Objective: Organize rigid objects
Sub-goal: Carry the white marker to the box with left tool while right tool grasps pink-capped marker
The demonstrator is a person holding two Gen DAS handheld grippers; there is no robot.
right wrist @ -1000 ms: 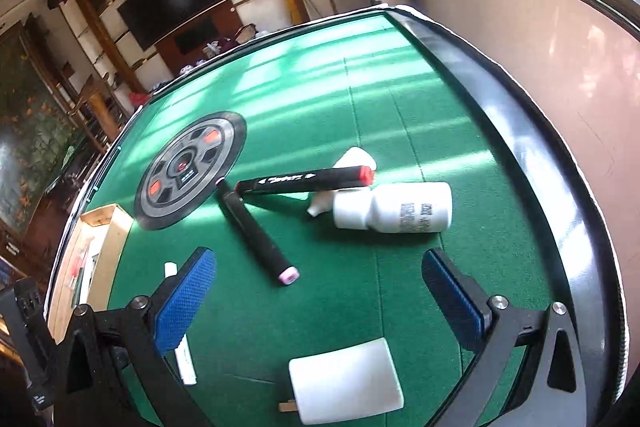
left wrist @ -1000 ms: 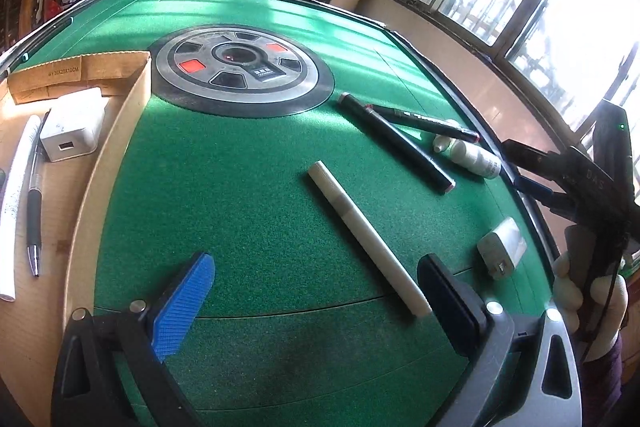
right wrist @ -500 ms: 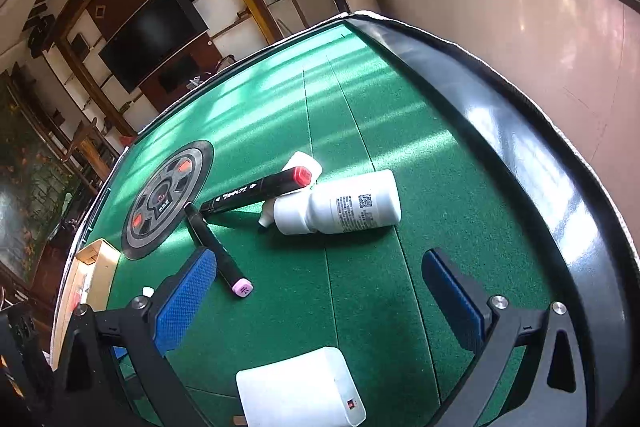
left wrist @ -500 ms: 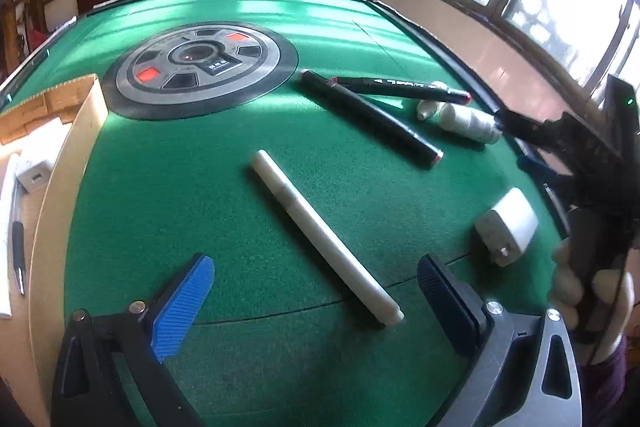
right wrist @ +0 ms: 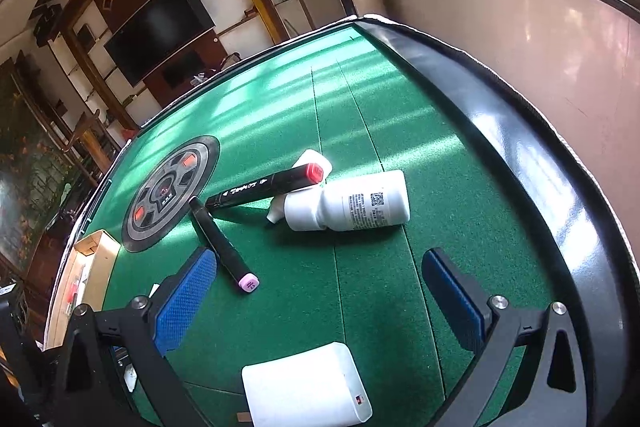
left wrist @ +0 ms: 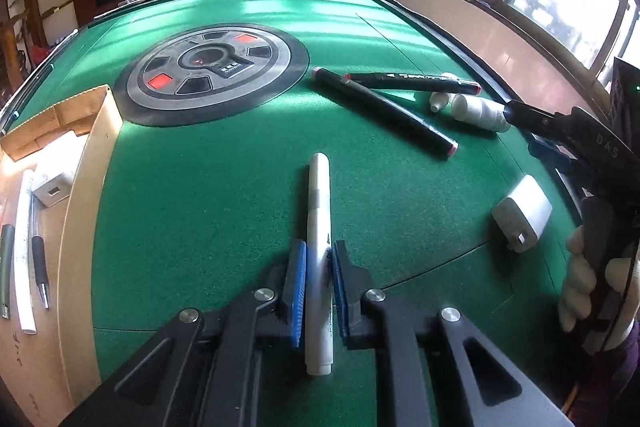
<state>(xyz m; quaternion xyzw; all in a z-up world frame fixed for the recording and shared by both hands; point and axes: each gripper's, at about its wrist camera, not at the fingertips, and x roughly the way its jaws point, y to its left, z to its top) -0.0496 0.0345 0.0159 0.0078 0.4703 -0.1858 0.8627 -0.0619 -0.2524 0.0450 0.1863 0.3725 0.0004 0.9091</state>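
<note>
1. The white marker [left wrist: 319, 251] is lying on the green tabletop [left wrist: 208, 195], beside the cardboard box [left wrist: 80, 187].
2. The left hand-held gripper [left wrist: 319, 283], having just been closing, is now pinching that marker, readying a lift toward the box.
3. The right hand-held gripper [right wrist: 320, 303] is hanging spread, empty, above the white charger [right wrist: 304, 387].

The right gripper [right wrist: 320, 291] hangs wide open over green felt [right wrist: 380, 307], white charger [right wrist: 304, 387] below it, white bottle [right wrist: 352, 203] and two black markers [right wrist: 264, 187] beyond.

"12" on the pink marker cap [right wrist: 248, 283]; "DAS" on the right tool [left wrist: 608, 147].
</note>
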